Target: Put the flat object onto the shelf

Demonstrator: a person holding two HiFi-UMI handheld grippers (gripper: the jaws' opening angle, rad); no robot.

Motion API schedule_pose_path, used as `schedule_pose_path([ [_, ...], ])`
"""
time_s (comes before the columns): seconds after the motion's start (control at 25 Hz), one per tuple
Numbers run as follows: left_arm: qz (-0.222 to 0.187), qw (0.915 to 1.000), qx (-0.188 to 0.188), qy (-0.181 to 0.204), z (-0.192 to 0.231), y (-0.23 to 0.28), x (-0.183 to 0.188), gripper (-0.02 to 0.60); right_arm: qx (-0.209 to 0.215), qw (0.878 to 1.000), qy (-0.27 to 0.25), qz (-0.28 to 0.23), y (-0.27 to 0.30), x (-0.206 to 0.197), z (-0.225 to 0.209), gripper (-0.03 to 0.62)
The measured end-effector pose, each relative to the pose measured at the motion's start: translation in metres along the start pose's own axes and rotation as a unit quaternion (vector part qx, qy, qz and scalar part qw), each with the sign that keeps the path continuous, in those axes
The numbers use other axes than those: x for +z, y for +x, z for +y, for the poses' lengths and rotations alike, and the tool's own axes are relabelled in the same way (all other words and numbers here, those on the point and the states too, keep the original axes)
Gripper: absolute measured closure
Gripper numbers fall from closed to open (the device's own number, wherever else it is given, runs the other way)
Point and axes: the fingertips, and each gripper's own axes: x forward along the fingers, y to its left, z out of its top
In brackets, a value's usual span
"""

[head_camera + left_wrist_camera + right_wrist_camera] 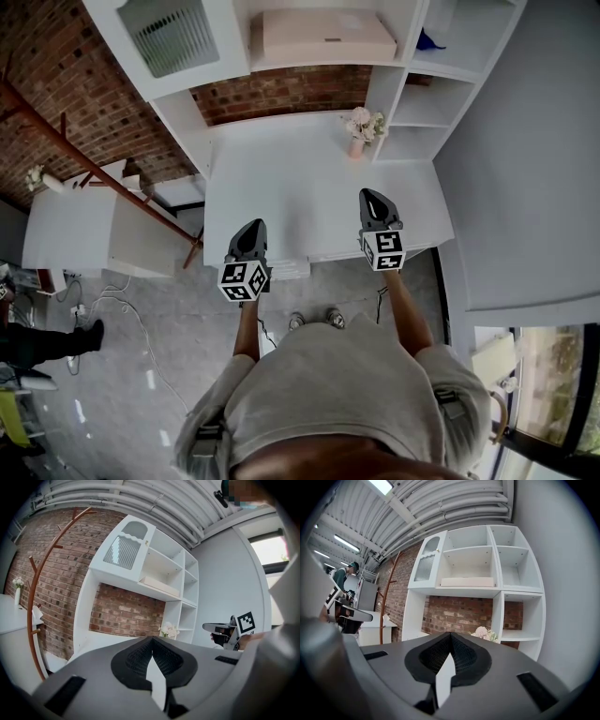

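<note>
Two grippers, the left gripper point(252, 228) and the right gripper point(374, 199), hover side by side on outstretched forearms over the near edge of the white desk point(300, 187). Both point toward the shelf unit point(410, 67). Each has its jaws pressed together, empty. The flat object point(326, 36) lies on the shelf's central compartment.

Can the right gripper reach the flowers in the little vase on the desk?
Probably yes. The right gripper hovers over the front of the desk, and only bare white top lies between it and the flower vase. Its jaws are shut, so they would need to open first.
</note>
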Motion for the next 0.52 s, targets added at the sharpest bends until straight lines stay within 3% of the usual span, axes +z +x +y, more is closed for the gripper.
schedule_pose_path([
  [0.52, 0.0, 1.0, 0.0, -0.001, 0.002, 0.0065, -0.0005, 0.566, 0.008, 1.0, -0.003, 0.007, 0.006, -0.005, 0.0067, 0.565],
])
